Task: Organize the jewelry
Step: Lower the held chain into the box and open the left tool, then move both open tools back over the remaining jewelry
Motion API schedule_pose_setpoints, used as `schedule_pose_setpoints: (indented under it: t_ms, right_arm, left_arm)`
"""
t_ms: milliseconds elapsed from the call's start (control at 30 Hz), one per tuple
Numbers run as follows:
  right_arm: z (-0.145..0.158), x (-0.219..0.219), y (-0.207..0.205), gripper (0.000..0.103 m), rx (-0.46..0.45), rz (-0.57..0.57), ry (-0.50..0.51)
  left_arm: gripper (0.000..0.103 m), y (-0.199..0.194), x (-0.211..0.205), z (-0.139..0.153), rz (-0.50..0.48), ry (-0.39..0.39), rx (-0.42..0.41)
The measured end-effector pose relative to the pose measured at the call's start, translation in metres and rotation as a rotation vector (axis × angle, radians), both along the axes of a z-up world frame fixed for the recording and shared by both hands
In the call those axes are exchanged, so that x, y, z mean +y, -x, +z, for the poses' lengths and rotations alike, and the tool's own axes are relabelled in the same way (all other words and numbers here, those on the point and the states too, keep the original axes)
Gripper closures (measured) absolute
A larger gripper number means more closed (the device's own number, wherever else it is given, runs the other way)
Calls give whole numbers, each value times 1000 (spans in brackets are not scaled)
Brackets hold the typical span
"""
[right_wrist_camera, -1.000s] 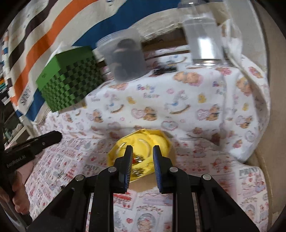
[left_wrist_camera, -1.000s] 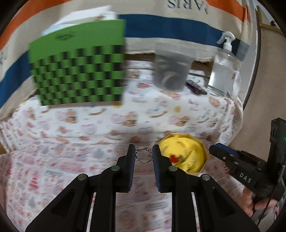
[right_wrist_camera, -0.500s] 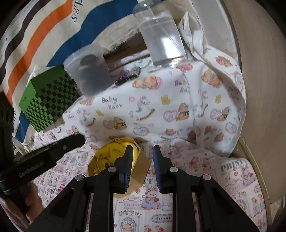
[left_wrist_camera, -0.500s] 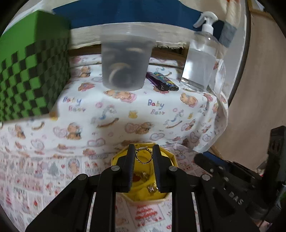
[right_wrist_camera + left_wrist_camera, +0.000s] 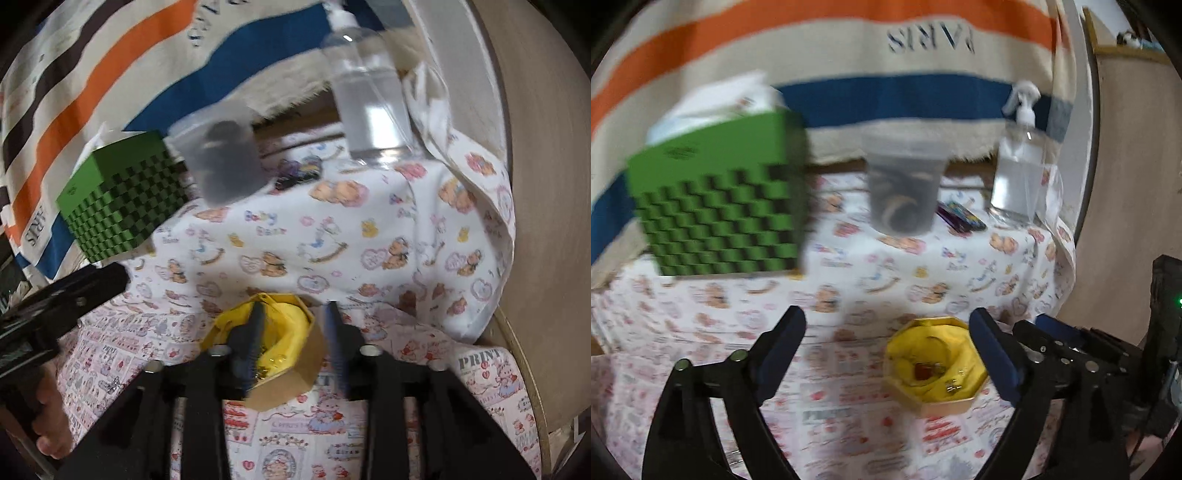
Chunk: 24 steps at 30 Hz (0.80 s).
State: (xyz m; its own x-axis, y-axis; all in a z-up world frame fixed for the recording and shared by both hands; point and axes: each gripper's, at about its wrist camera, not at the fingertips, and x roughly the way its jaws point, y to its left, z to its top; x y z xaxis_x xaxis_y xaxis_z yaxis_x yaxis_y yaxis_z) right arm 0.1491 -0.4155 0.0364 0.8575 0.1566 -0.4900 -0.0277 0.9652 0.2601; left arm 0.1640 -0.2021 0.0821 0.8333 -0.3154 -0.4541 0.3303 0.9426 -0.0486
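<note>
Where green box (image 5: 720,199) stands, tub (image 5: 905,192) beside.

A: What is sitting inside the yellow box (image 5: 934,363)?

B: Small trinkets, too tiny to name; a reddish piece (image 5: 923,370) is showing, nothing clearer. From the right wrist the left finger (image 5: 255,332) of the right tool (image 5: 293,332) is covering part of the lining.

A: And the clear tub (image 5: 904,192) at the back?

B: Motion blur is smearing it; something dark and curved is lying inside, possibly bangles. The green checkered box (image 5: 720,199) is blurring too.

A: The left tool (image 5: 886,350)?

B: Its arms are running off the bottom edge. The hand (image 5: 48,413) holding it is being cut off at the left edge of the right wrist view.
</note>
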Motion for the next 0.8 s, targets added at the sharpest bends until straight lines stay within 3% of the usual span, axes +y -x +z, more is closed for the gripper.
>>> schedule_pose_setpoints:
  t_ms: [167,400,800]
  right_arm:
    - [9,17,8,46,-41,20,58]
    - [24,41,31,17,-129,54,93]
    - [18,70,40,14,-142,78,156]
  left_arm:
    - [6,36,39,12,79,14,-128]
    - [0,63,73,15,144,-27,-209]
    - [0,70,118,-16,232,-1,-199]
